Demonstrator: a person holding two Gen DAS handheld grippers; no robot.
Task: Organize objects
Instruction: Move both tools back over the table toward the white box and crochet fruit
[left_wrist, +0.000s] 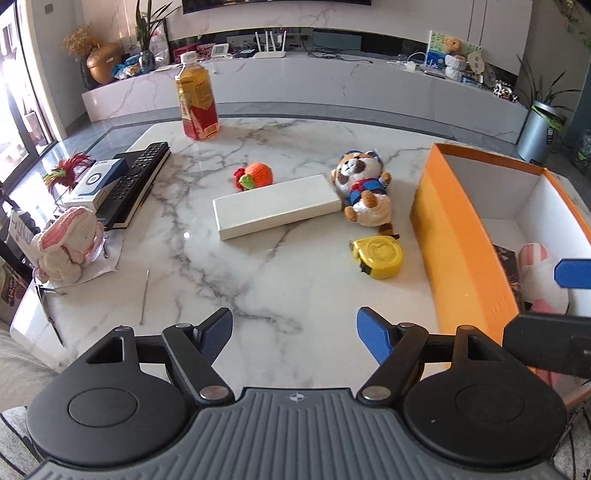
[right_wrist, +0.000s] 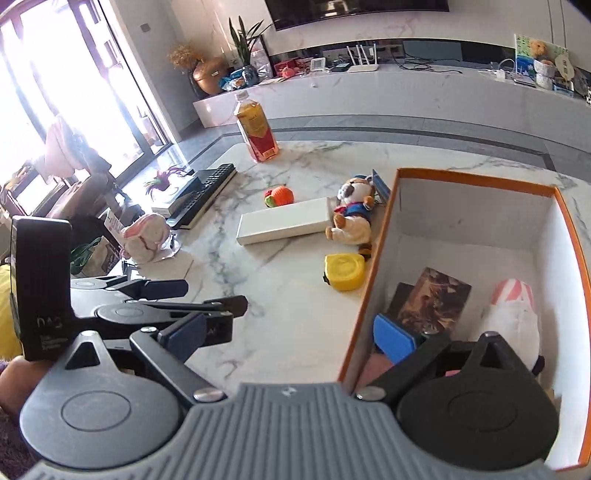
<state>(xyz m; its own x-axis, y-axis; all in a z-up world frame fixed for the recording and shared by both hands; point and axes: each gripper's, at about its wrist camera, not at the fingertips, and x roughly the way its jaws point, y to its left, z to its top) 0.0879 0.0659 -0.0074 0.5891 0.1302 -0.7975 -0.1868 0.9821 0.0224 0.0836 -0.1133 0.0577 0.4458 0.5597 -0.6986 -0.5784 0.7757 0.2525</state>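
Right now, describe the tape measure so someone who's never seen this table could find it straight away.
Start at the big orange box on the right of the marble table. Just outside its left wall, nearer than the plush dog and the long white box, lies the tape measure. It is the only bright yellow, hard-cased, rounded thing there; its neighbours are soft toys or plain white.

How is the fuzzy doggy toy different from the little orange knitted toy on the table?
The plush dog is bigger than the orange knitted toy. The plush dog is brown and white with blue clothes; the knitted toy is orange with red and green bits. The plush dog lies on its back at the right end of the white box, while the knitted toy sits behind the box. Both are soft toys on the marble table, outside the orange box.
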